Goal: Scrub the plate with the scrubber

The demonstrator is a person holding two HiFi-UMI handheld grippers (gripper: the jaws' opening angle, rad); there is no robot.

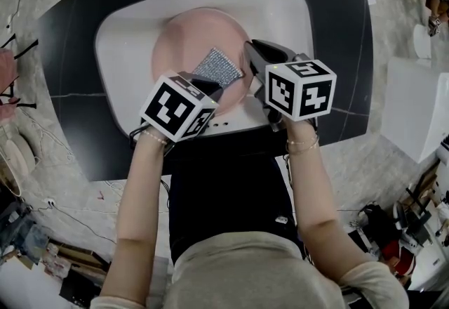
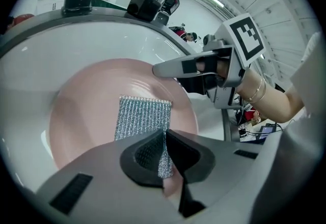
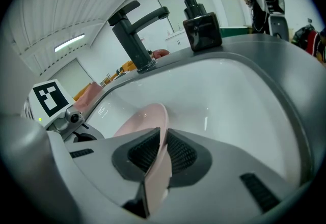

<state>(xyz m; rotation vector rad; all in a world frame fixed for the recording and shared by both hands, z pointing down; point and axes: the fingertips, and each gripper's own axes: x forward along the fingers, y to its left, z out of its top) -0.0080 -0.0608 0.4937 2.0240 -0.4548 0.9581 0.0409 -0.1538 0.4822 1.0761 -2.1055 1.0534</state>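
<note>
Two grips: right claw (image 3: 162, 135) clamps round pink plate (image 1: 184, 41), steadying it in white sink (image 1: 123, 34); left claw (image 2: 164, 136) pinches silver mesh scrubber (image 2: 142, 116) laid on it.

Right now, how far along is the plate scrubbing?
Done: both grasps are made. The right claw is shut on the rim of the pink plate, holding it in the white sink. The left claw is shut on the silver scrubber. In hand: the scrubber lies flat against the plate's face. Left: I can't judge how much has been scrubbed, as no suds or dirt show.
</note>
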